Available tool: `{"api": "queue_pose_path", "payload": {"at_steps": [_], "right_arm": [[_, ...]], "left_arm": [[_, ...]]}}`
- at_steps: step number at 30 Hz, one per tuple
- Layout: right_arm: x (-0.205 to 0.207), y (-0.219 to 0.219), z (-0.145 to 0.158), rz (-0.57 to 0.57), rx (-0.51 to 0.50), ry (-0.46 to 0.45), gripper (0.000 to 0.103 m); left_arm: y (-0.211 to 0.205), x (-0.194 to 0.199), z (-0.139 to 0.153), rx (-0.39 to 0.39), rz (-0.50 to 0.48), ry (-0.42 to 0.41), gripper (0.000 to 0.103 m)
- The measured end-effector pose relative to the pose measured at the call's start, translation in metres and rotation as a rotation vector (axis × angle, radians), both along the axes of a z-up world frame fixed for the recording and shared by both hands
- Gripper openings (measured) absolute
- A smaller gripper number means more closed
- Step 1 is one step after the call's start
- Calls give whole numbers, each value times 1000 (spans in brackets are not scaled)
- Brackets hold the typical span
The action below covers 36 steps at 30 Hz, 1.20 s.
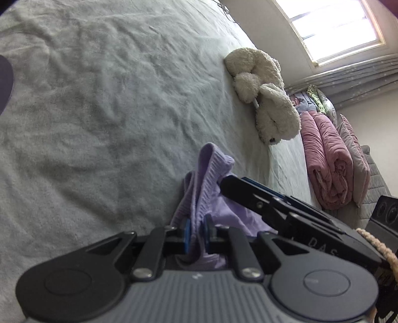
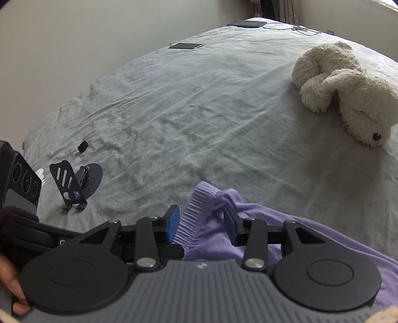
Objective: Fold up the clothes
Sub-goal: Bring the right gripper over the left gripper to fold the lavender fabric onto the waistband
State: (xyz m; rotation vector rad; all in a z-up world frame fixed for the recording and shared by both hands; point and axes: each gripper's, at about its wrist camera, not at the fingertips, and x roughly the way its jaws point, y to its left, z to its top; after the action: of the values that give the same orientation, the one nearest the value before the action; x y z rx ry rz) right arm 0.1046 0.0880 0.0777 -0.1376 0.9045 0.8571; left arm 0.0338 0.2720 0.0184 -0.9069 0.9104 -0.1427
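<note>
A lavender garment with a ribbed edge lies bunched on the pale grey-green bedsheet. My left gripper is shut on a fold of that ribbed edge, with cloth squeezed between the blue pads. One black finger of the right gripper reaches in from the right, just beside the cloth. In the right wrist view the lavender garment spreads to the lower right. My right gripper stands open, and the ribbed edge rises between its wide-apart pads without being pinched.
A white plush dog lies on the bed ahead. Rolled pink bedding is stacked at the bed's end. A black phone stand, a small black part, a phone and a tablet rest on the sheet.
</note>
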Motion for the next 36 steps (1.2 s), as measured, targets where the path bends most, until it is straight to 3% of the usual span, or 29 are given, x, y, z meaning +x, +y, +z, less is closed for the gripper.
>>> {"api": "queue_pose_path", "payload": {"at_steps": [3, 6, 11, 14, 16, 18, 20, 21, 29, 36], "right_arm": [[7, -6, 3, -27, 46, 28, 44], [10, -5, 3, -29, 50, 40, 44], [10, 14, -2, 29, -3, 61, 44], [13, 27, -6, 43, -66, 53, 44], [11, 35, -11, 61, -135, 26, 44], [8, 40, -12, 70, -181, -13, 42], [5, 37, -10, 63, -181, -37, 25], [3, 34, -8, 58, -171, -44, 23], [-10, 13, 4, 1, -124, -91, 23], [-17, 11, 16, 29, -93, -2, 23]], "left_arm": [[1, -1, 1, 11, -35, -20, 18], [1, -3, 3, 25, -72, -42, 19], [-15, -3, 12, 135, -166, -94, 24], [-26, -3, 18, 206, -224, -126, 33], [-31, -3, 20, 234, -256, -134, 33], [-32, -2, 18, 243, -265, -131, 33], [-32, -1, 17, 247, -268, -124, 33], [-31, -1, 15, 247, -267, -116, 33], [-25, -3, 15, 228, -256, -111, 33], [-28, -9, 27, 246, -291, -171, 34]]}}
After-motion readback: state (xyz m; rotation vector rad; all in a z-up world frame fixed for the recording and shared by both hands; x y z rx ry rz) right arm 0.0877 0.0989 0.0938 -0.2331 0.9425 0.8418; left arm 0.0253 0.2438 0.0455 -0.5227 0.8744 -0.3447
